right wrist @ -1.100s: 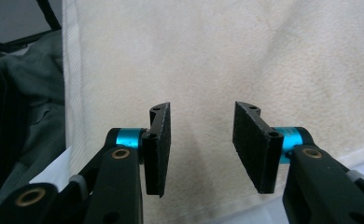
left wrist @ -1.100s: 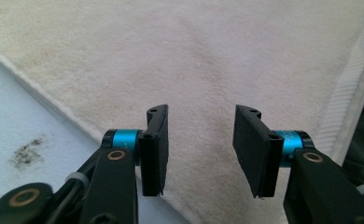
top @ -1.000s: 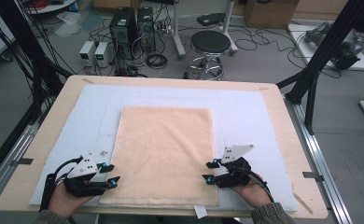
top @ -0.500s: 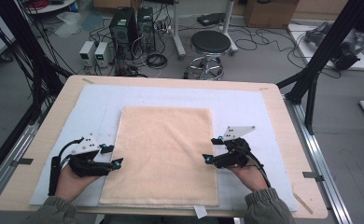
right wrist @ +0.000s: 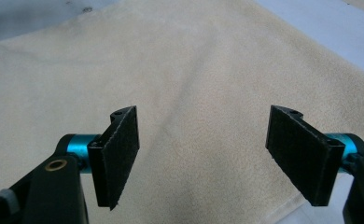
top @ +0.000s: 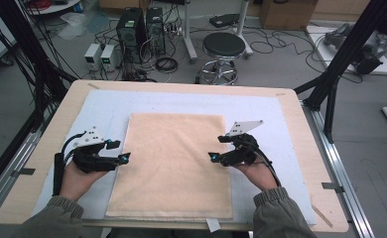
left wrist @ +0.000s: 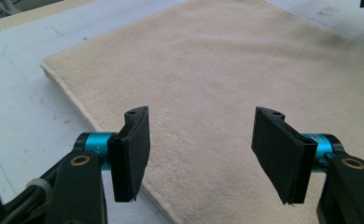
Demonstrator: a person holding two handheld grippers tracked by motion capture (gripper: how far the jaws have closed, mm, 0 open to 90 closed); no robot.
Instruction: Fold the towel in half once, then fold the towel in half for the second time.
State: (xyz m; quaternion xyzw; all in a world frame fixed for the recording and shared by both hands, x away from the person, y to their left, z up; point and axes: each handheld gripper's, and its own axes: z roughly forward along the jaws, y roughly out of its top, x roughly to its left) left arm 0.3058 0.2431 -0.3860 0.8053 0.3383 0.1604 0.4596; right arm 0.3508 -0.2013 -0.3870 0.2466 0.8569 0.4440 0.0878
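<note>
A wooden table [top: 42,148] with a pale blue mat [top: 281,124] bears a cream towel [top: 174,158], folded flat at its centre; beyond stand a stool [top: 224,47] and computer towers [top: 139,25]. The left gripper [top: 124,157] and right gripper [top: 212,157] hover at the towel's left and right edges, jaws spread, just opened, nothing between them. Judged step: regrasping mid-fold; next, each must pinch its edge.

No text or label can be read

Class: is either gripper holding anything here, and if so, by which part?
Nothing is held. Left gripper and right gripper are open above the towel.
</note>
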